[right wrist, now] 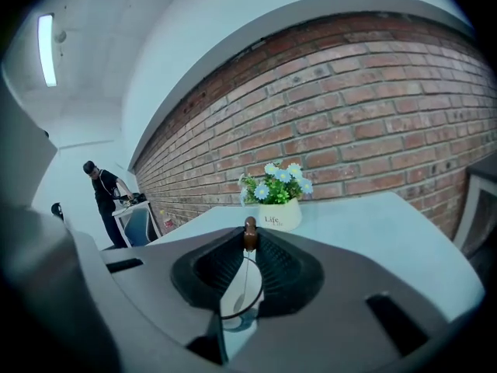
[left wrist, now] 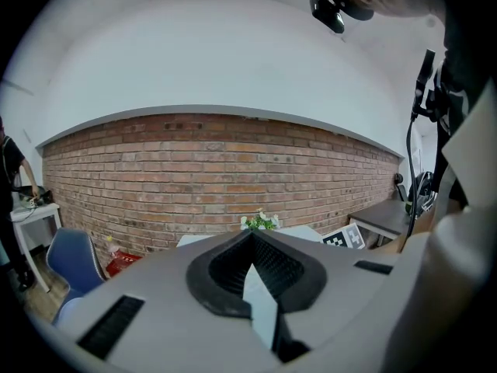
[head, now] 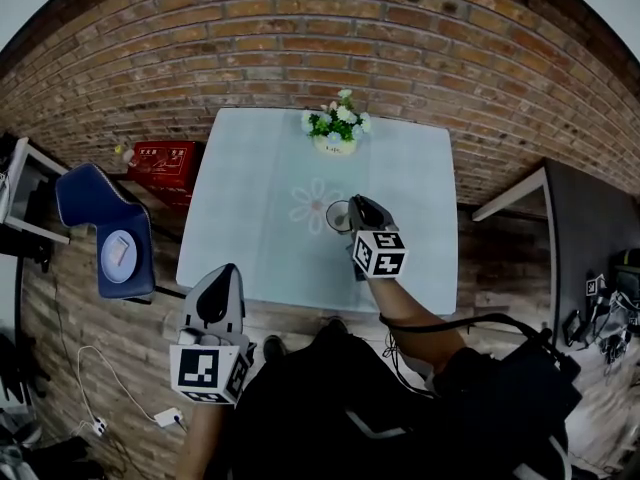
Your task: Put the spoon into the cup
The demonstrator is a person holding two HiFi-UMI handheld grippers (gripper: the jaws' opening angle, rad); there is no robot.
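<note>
My right gripper is shut on the brown handle tip of a thin metal spoon. The spoon hangs straight down between the jaws. Its bowl is inside the rim of a glass cup directly beneath. In the head view the cup stands near the middle of the pale blue table, with the right gripper over its right side. My left gripper is off the table's front left edge. In its own view the left gripper has its tips together with nothing between them.
A white pot of flowers stands at the table's far edge against the brick wall. A blue chair and a red box are left of the table. A dark desk is at the right. A person stands far off.
</note>
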